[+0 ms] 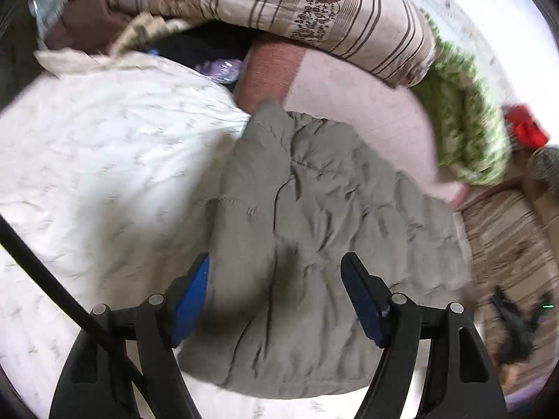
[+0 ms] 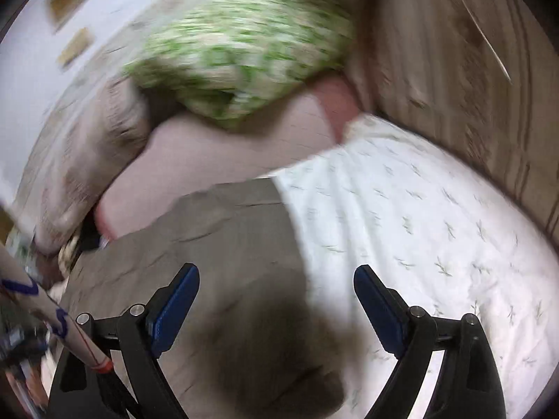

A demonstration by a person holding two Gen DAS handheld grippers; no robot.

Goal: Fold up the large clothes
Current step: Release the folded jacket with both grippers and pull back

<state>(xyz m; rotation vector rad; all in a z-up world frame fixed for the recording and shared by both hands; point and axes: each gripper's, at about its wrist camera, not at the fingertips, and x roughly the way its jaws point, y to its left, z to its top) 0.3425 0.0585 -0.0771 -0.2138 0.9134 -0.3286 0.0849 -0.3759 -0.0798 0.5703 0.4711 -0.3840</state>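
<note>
In the left wrist view, a crumpled grey-beige padded garment (image 1: 314,216) lies spread on a white bed cover with small leaf print (image 1: 104,160). The left gripper (image 1: 276,269) hangs above the near part of the garment, its two blue-padded fingers (image 1: 192,296) spread wide with nothing between them. Behind the garment are a pale pink sheet (image 1: 367,104), a beige pillow with brown stripes (image 1: 314,10) and a green-and-white patterned pillow (image 1: 461,111). A small red object (image 1: 525,127) lies at the right edge.

In the right wrist view, which is blurred, the same grey-beige garment (image 2: 216,244) lies on the left half and the white cover (image 2: 419,216) on the right. The right gripper (image 2: 276,272) is above the edge of the garment, fingers (image 2: 379,307) wide apart and holding nothing. The green patterned pillow (image 2: 244,56) rests further back.
</note>
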